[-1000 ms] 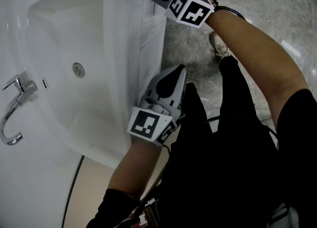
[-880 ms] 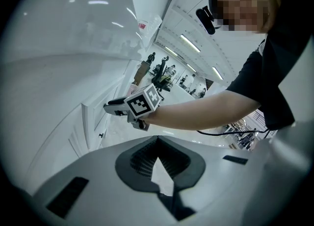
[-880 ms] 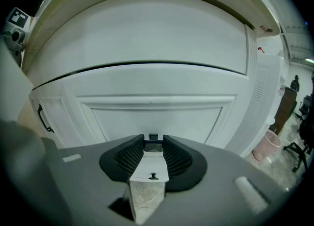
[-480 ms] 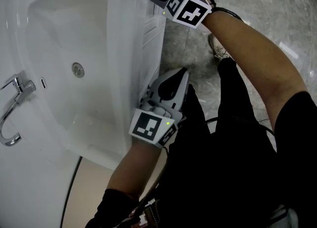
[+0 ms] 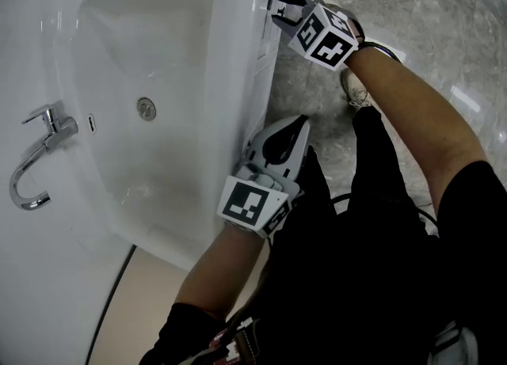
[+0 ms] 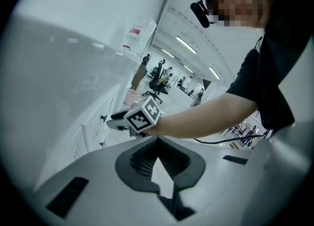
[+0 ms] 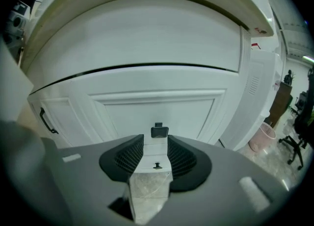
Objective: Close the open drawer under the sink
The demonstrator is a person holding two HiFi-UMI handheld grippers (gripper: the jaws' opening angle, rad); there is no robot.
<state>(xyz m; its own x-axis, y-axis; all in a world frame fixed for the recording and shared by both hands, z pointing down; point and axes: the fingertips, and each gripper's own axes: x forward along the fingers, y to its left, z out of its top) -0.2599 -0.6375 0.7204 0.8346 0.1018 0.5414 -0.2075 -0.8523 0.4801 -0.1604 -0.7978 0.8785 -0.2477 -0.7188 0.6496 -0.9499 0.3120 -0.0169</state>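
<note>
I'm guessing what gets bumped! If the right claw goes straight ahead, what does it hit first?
Probably the small black knob on the white cabinet front; it sits dead ahead of the open right claw's gap. How near is unclear.

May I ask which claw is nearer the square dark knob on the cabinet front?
Right. The right claw faces the knob just ahead of its open jaws; the left claw sits farther back by the sink.
</note>
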